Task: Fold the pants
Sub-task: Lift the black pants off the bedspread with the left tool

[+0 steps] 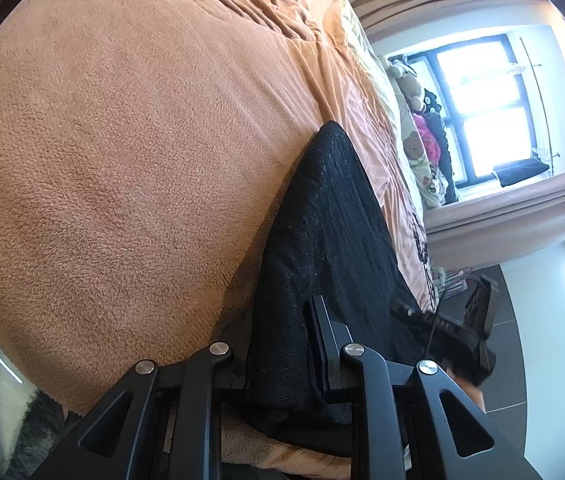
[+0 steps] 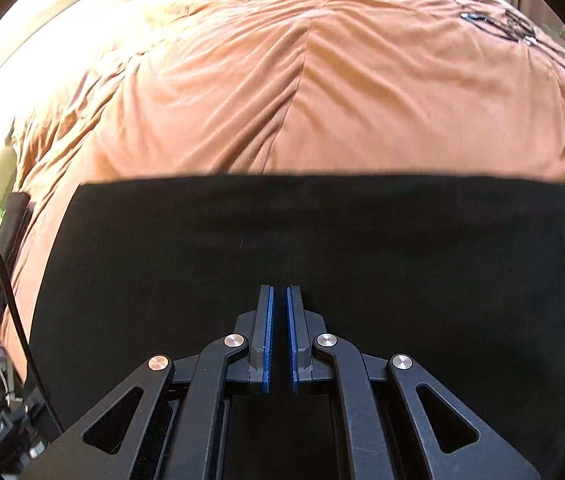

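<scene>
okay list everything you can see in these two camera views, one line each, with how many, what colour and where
pants: one, black, flat on the bed; left wrist view shows an edge of them between the left fingers
blanket: one, orange-brown fleece, covers the bed under the pants
pillows: a few, pale with bear print, far end of the bed
window: one, dark frame, bright, far wall
curtain: one, beige, beside the window
cable: one, black, left edge of the right wrist view
left gripper: one, black, closed on the pants
right gripper: one, black with blue pads, narrow gap, over the pants, nothing visibly between the pads
</scene>
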A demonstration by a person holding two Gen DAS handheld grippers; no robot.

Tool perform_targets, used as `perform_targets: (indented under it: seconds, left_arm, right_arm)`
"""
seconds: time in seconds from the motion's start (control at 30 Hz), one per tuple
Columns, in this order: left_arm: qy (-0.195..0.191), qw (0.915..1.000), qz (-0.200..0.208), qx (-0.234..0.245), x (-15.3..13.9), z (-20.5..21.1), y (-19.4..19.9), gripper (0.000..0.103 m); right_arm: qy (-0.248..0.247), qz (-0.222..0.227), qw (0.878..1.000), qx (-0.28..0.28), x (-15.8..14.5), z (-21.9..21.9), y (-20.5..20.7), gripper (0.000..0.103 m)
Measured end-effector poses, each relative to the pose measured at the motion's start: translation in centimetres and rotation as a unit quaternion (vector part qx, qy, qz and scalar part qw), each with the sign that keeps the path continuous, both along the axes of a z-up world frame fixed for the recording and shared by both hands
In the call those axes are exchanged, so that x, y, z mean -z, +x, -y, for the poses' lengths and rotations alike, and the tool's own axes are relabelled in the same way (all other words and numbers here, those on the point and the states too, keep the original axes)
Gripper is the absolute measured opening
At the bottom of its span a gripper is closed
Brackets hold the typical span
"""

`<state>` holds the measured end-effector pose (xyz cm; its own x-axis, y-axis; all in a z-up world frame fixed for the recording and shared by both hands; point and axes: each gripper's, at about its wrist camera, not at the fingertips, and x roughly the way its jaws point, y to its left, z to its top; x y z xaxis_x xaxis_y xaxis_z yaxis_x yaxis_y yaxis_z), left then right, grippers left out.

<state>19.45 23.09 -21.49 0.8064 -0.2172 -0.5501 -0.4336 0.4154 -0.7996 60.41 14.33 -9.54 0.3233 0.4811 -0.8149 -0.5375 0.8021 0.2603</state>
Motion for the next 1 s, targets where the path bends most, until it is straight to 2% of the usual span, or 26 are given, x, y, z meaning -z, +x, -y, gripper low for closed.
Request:
perform_targets:
  seconds: [0.23, 0.57, 0.83, 1.0]
  left_arm:
    - [0.008, 0.9999, 0.012, 0.006, -0.4, 0.2, -0.2, 0.019]
    - [0.023, 0.9988, 0.038, 0.02, -2.5, 0.7, 0.0, 0.013]
    - [0.043, 0.995, 0.08, 0.041, -6.4, 2.0, 0.8, 0.012]
    - [0.066, 0.9905, 0.103, 0.064, -9.3, 3.6, 1.9, 0.012]
  right_arm:
    - [0.001, -0.006, 1.0, -0.018, -0.1, 1.7, -3.7, 0.003]
    - [0.025, -0.018, 0.999, -0.015, 0.1, 4.7, -9.1, 0.003]
    - [0.043, -0.029, 0.999, 0.0, 0.6, 7.6, -12.4, 0.004]
    - [0.053, -0.036, 0.998, -0.013, 0.7, 9.1, -13.5, 0.003]
